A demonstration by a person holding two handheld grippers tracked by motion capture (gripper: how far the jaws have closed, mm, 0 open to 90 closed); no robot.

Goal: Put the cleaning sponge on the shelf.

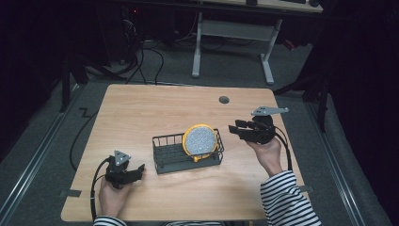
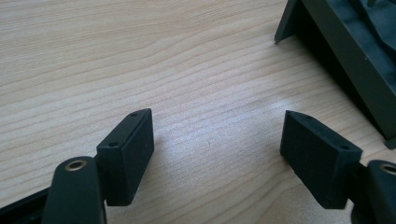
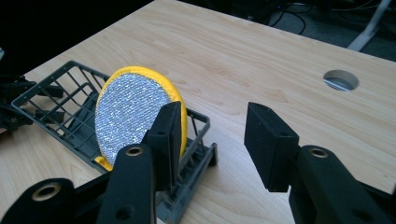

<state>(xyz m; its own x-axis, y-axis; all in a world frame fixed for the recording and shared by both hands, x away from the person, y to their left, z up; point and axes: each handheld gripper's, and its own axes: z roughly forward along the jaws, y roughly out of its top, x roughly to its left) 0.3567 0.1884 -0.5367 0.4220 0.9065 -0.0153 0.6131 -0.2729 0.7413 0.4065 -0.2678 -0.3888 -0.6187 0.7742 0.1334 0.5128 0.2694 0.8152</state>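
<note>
A dark grey wire rack point(image 1: 169, 156) point(image 3: 56, 105) stands in the middle of the wooden table. A round yellow sponge with a silver glittery face point(image 1: 200, 141) point(image 3: 128, 114) stands on edge in the rack's right end. My right gripper point(image 1: 236, 129) point(image 3: 215, 135) hovers just right of the rack, open and empty. My left gripper point(image 1: 139, 170) point(image 2: 217, 156) rests low near the table's front left, open with nothing between its jaws. The rack's corner point(image 2: 345, 56) lies just beyond its right jaw.
The table point(image 1: 155, 108) has a round cable hole point(image 1: 224, 100) point(image 3: 341, 80) near its far edge. Beyond the table stand a white desk frame point(image 1: 233, 33) and loose cables on the floor.
</note>
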